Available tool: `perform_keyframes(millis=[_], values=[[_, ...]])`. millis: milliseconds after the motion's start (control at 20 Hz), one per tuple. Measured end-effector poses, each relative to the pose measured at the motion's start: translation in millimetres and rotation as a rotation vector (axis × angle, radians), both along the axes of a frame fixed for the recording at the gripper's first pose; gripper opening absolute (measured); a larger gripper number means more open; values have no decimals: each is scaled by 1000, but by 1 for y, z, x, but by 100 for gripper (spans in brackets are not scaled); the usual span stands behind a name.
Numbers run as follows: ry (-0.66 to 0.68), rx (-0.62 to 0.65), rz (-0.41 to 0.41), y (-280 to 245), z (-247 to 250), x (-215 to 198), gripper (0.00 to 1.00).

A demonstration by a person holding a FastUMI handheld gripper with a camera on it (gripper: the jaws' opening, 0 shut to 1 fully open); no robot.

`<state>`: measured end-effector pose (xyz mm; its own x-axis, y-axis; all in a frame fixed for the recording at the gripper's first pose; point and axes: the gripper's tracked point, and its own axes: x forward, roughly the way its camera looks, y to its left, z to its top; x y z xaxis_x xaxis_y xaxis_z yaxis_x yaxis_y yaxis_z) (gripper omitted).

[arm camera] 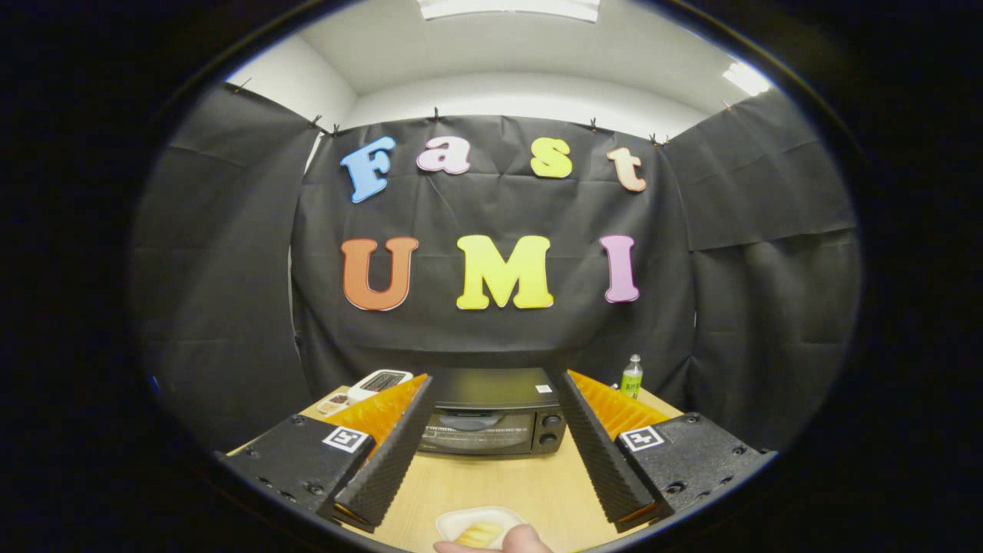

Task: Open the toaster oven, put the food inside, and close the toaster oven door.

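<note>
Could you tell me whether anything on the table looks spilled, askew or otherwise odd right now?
Nothing stands out. The toaster oven sits square with its door shut, the bottle stands upright, and the food tray lies flat with a fingertip at its rim. The gripper is open, its fingers empty.

The gripper (491, 438) hangs with fingers spread wide; bare table (499, 480) lies between them up to the closed toaster oven (491, 415). A bottle (631, 376) flanks the oven's right, a scale (378, 382) its left.

Black toaster oven (491, 415) with dark glass door, mid-frame. Pale wood-grain table (499, 484). White tray (476, 524) holding yellow food (478, 534), bottom centre. Green bottle (632, 378), white cap, right of centre.
</note>
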<state>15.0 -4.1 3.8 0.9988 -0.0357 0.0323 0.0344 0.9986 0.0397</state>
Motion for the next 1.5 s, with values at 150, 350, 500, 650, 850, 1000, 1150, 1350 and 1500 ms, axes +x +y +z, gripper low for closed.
perform_keyframes(millis=[150,350,500,650,850,1000,1150,1350,1500], values=[[-10,8,10,5,-1,11,100],[-32,14,29,13,4,39,100],[-41,27,42,20,1,77,100],[-11,55,56,26,-16,121,100],[39,39,68,32,-51,186,100],[86,-1,38,32,-80,223,100],[145,-30,27,38,-111,247,100],[187,-68,16,48,-145,264,100],[226,-66,3,50,-170,270,100]])
